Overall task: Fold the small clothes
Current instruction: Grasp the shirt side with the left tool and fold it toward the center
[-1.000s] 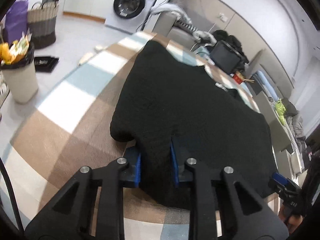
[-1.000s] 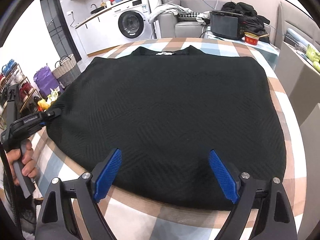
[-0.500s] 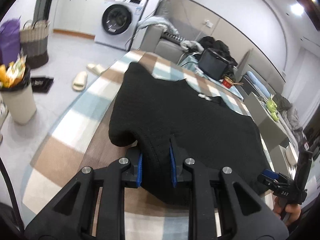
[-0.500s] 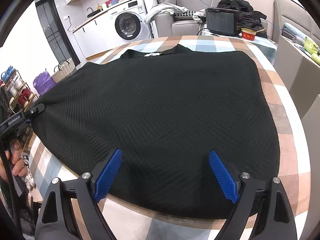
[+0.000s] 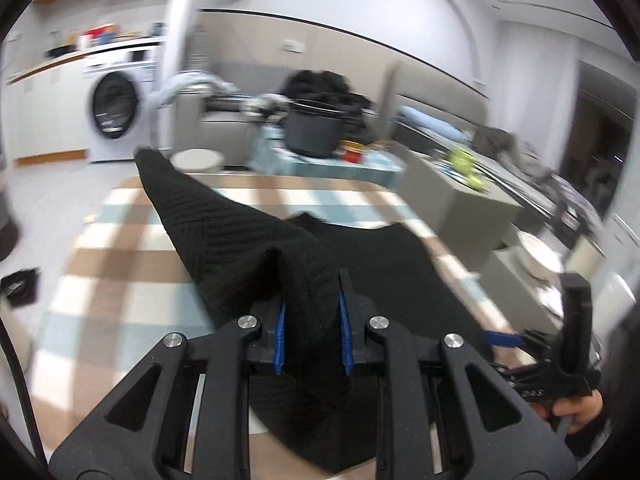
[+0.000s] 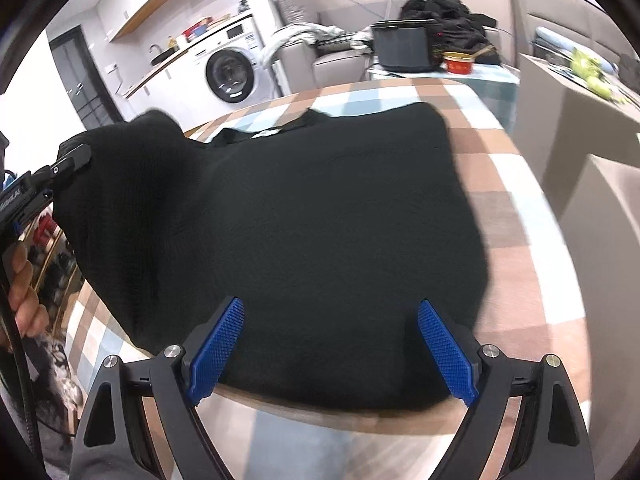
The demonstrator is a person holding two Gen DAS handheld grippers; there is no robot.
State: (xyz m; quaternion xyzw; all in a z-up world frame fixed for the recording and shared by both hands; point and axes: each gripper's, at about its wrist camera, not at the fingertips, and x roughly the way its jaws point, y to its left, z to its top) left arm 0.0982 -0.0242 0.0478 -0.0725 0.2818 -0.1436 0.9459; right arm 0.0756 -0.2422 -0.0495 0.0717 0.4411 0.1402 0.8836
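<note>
A black knit sweater (image 6: 320, 208) lies on the checked tablecloth (image 6: 516, 184), collar at the far side. My left gripper (image 5: 311, 330) is shut on the sweater's left edge (image 5: 240, 240) and holds it lifted off the table, so the cloth rises in a ridge. The left gripper also shows in the right wrist view (image 6: 68, 162) at the left, with the raised fold draped over it. My right gripper (image 6: 332, 344) is open and empty, its blue pads (image 6: 444, 352) wide apart just above the sweater's near hem. It also shows in the left wrist view (image 5: 504, 338) at the right.
A dark pot (image 6: 404, 46) and a red bowl (image 6: 458, 65) stand on a side table beyond the far edge. A washing machine (image 6: 230, 74) stands at the back left. A grey cabinet (image 6: 576, 120) flanks the table's right side.
My left gripper has lifted the sweater's left edge up and carried it inward toward the right. The right gripper has stayed open near the hem.
</note>
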